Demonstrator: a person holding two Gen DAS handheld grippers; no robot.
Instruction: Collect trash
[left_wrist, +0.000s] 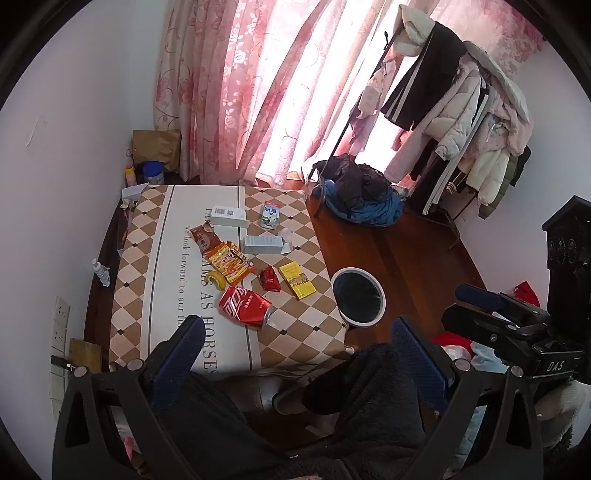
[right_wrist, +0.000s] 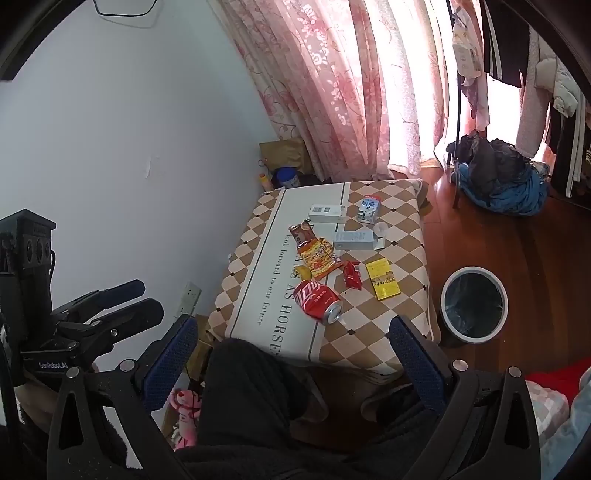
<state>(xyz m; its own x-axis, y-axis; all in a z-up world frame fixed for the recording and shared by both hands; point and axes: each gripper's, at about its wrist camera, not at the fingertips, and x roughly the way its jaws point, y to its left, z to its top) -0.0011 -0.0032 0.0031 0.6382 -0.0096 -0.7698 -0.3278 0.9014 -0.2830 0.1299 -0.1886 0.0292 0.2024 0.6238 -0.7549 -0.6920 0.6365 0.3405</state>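
A low table with a checked cloth carries trash: a red cola can on its side, a banana peel, an orange snack bag, a brown wrapper, a small red wrapper, a yellow box, two white boxes and a milk carton. A round bin with a dark liner stands on the floor right of the table. My left gripper and right gripper are open and empty, held above the near table edge.
Wooden floor lies right of the table. A pile of dark and blue clothes and a coat rack stand at the back right. Pink curtains hang behind. A wall is on the left, with bottles in the corner.
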